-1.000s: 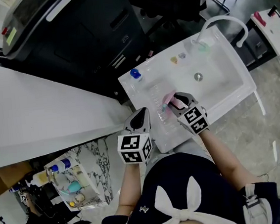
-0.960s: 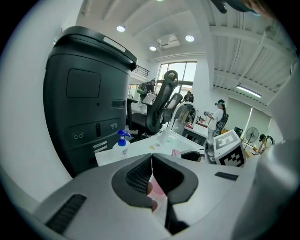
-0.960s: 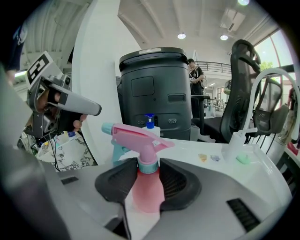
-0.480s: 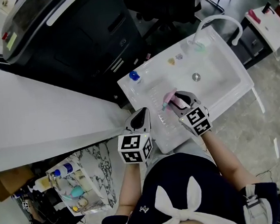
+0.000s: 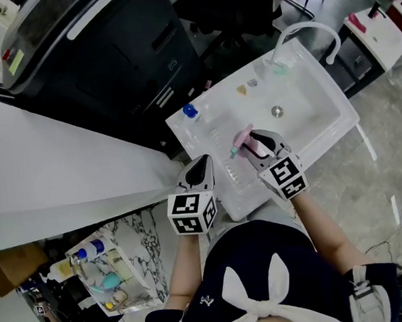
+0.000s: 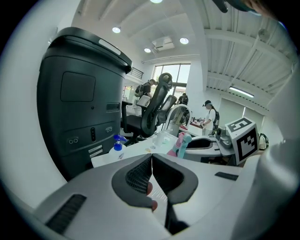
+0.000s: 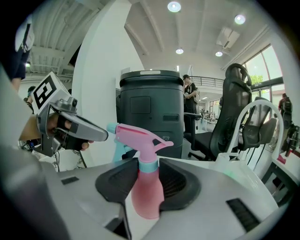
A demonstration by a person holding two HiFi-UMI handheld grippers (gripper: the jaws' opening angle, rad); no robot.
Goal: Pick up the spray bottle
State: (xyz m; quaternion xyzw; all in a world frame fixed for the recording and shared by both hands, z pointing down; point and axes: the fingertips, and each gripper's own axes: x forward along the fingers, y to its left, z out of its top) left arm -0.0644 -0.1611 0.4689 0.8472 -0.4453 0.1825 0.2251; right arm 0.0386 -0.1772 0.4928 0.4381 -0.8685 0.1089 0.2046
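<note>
A pink spray bottle (image 5: pixel 240 142) with a pale blue nozzle and collar hangs upright over the white sink unit (image 5: pixel 325 118). My right gripper (image 5: pixel 255 144) is shut on it. In the right gripper view the two dark pads clamp the bottle (image 7: pixel 143 190) just under its collar, and the trigger head stands above the jaws. My left gripper (image 5: pixel 200 168) hovers at the sink unit's near left corner, beside the bottle and apart from it. Its jaws (image 6: pixel 152 161) are shut with nothing between them. From there the bottle (image 6: pixel 182 145) shows ahead to the right.
A blue-topped pump bottle (image 5: pixel 191 111) stands at the sink unit's far left corner. A curved white faucet (image 5: pixel 308 29) arches over the far right. A large black machine (image 5: pixel 104 52) stands behind, a white counter (image 5: pixel 45 173) lies left, and a basket of bottles (image 5: pixel 102 271) sits below.
My right gripper has risen with the spray bottle, which now stands higher above the sink. The left gripper has stayed where it was.
</note>
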